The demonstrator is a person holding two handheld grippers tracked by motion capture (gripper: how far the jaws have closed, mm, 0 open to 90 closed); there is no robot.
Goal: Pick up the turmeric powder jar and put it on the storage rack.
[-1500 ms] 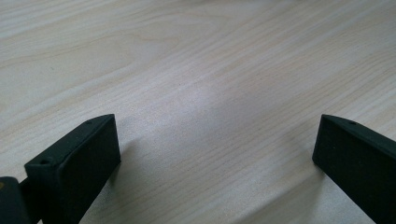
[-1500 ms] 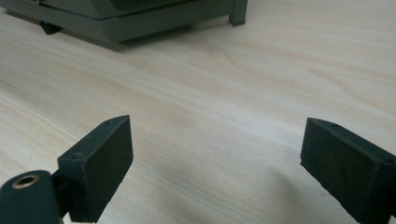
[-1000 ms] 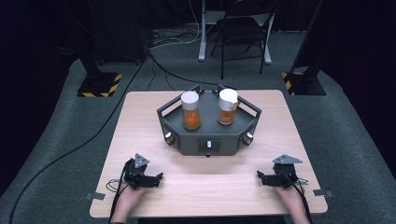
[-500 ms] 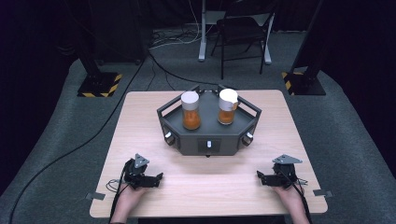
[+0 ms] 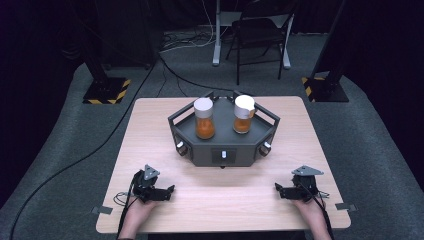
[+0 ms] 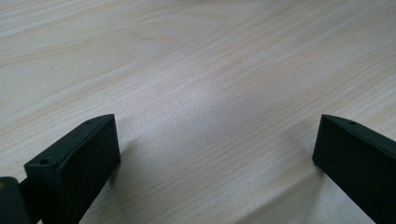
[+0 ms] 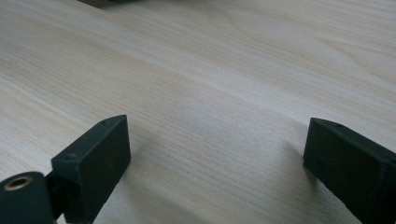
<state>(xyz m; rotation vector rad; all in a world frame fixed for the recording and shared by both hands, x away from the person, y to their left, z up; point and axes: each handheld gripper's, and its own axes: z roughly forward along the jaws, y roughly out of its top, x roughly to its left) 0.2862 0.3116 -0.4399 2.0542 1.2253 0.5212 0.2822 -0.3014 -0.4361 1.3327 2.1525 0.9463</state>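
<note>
A pale wooden table [image 5: 215, 200] with rounded corners stands on grey carpet; the high view takes in its whole top, while each gripper view brings up the fine wood grain [image 6: 196, 79] that cannot be made out from above. Toward the table's far half sits a dark grey six-sided tray [image 5: 223, 150] with raised rails and small knobs on its front corners; the right gripper view catches just a dark sliver of something at its top edge, too little to identify. In the tray stand two clear flasks of orange liquid: the left white-capped flask [image 5: 204, 119] and, well apart to its right, the right white-capped flask [image 5: 243, 114].

Near the front edge, well apart from the tray, rest the left gripper [image 5: 170, 190] and the right gripper [image 5: 278, 189], each in a hand cut off at the picture's bottom. Their jaws point inward and are hard to judge from above. In the gripper views the black jaws of the left gripper [image 6: 215, 154] and right gripper [image 7: 217, 149] stand wide apart over bare wood, nothing between them, their bases cropped.
</note>
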